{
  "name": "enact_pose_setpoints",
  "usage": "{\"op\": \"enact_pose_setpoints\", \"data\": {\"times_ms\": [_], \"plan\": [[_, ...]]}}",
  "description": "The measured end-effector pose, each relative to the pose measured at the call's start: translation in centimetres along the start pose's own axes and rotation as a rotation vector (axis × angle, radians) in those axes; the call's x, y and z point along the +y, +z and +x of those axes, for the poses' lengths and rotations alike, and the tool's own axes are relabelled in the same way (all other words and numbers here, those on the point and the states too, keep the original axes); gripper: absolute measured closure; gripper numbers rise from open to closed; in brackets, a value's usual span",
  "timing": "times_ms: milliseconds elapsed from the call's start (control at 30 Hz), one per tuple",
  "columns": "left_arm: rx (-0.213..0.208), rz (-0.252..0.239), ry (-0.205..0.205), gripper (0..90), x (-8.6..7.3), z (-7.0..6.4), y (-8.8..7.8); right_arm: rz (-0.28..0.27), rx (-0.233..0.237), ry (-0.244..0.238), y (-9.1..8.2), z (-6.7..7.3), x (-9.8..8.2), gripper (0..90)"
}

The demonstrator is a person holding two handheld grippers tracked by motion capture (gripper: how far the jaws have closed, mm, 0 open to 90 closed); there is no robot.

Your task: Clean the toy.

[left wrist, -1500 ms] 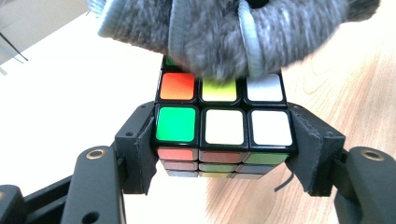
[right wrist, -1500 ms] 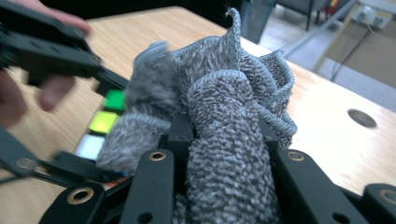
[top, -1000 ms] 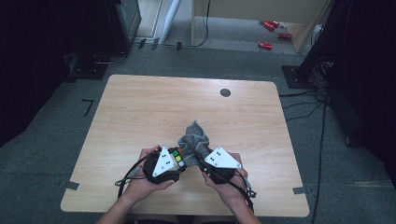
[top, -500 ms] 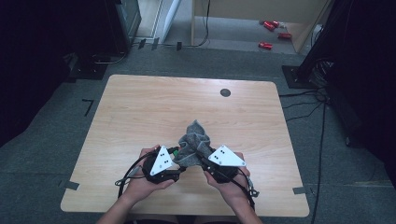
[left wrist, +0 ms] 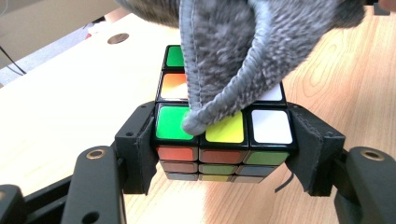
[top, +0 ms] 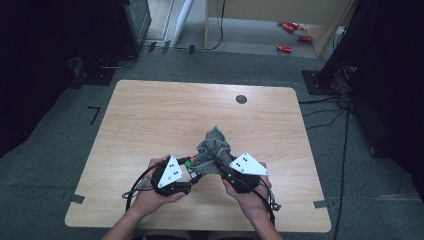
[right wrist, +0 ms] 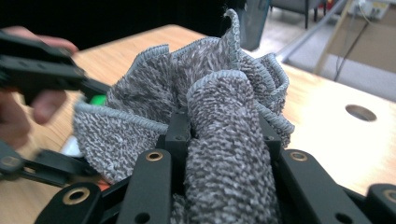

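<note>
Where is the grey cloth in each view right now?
High view: cloth at the table's near middle, between the two grippers.
Left gripper view: cloth hangs from the top onto the cube.
Right gripper view: cloth bunched at centre between the jaws.
Shared landmark: the table's round hole.

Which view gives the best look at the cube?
The left gripper view: the cube sits close up between the left gripper jaws, coloured stickers clear, the cloth draped over its top. The high view shows a small coloured sliver; the right gripper view a green speck.
</note>
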State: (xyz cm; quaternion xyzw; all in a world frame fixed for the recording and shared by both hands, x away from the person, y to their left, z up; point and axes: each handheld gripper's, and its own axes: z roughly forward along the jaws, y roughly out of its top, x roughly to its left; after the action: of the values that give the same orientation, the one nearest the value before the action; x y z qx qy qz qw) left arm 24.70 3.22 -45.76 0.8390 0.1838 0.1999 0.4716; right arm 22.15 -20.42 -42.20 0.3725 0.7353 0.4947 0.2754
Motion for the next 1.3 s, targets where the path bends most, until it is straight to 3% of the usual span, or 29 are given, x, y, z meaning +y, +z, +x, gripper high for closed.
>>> {"op": "enact_pose_setpoints", "data": {"times_ms": [67,133,200,267,367,467,533,633,700,733,800,933,1000,1067,1233,1300], "plan": [[0.000,0.001,0.007,34.8,0.0,-0.1,0.0,-0.010,0.041,-0.037,0.1,1.3,0.2,67.7],[0.000,-0.001,0.017,34.8,0.2,-0.3,0.0,0.000,0.090,-0.116,0.5,3.1,0.2,67.0],[0.015,0.016,0.035,34.8,0.1,-0.3,0.0,0.016,0.064,-0.182,1.0,4.2,-0.1,66.7],[0.012,0.015,0.027,34.8,0.0,-0.3,0.0,0.025,0.067,-0.152,1.1,3.6,-0.1,66.7],[0.011,0.001,0.021,34.8,0.1,-0.3,-0.1,0.044,0.009,-0.076,0.9,1.7,-0.3,66.8],[0.004,-0.012,0.015,34.8,0.2,-0.3,-0.2,0.043,-0.031,-0.049,0.4,0.8,-0.2,66.8],[0.003,-0.007,0.018,34.8,0.2,-0.3,-0.2,0.007,-0.005,-0.060,0.0,1.2,0.1,66.6],[-0.001,-0.008,0.018,34.8,0.2,-0.4,-0.1,-0.049,0.104,-0.136,-0.1,3.1,0.3,65.9],[-0.005,-0.017,0.021,34.8,0.3,-0.4,-0.2,-0.032,0.125,-0.173,0.2,3.9,0.2,65.8],[-0.001,-0.010,0.027,34.8,0.2,-0.5,-0.2,-0.017,0.119,-0.176,0.5,3.9,0.0,65.8],[-0.002,-0.003,0.026,34.8,0.1,-0.5,-0.1,-0.009,0.104,-0.134,0.7,3.0,-0.2,65.8],[-0.009,-0.016,0.012,34.8,0.0,-0.2,-0.2,0.039,-0.019,-0.049,0.6,0.5,-0.5,65.9],[-0.006,-0.018,0.009,34.8,0.0,-0.1,-0.2,0.018,-0.028,-0.032,0.2,0.1,-0.4,65.9],[-0.003,-0.013,0.010,34.8,-0.1,-0.1,-0.2,-0.010,-0.004,-0.054,0.1,0.8,-0.2,65.8],[-0.004,-0.022,0.014,34.8,0.1,-0.2,-0.4,-0.048,0.155,-0.144,0.4,3.9,0.0,65.3],[0.001,-0.012,0.027,34.8,0.2,-0.3,-0.3,-0.038,0.153,-0.151,0.7,4.0,-0.2,65.3]]}}
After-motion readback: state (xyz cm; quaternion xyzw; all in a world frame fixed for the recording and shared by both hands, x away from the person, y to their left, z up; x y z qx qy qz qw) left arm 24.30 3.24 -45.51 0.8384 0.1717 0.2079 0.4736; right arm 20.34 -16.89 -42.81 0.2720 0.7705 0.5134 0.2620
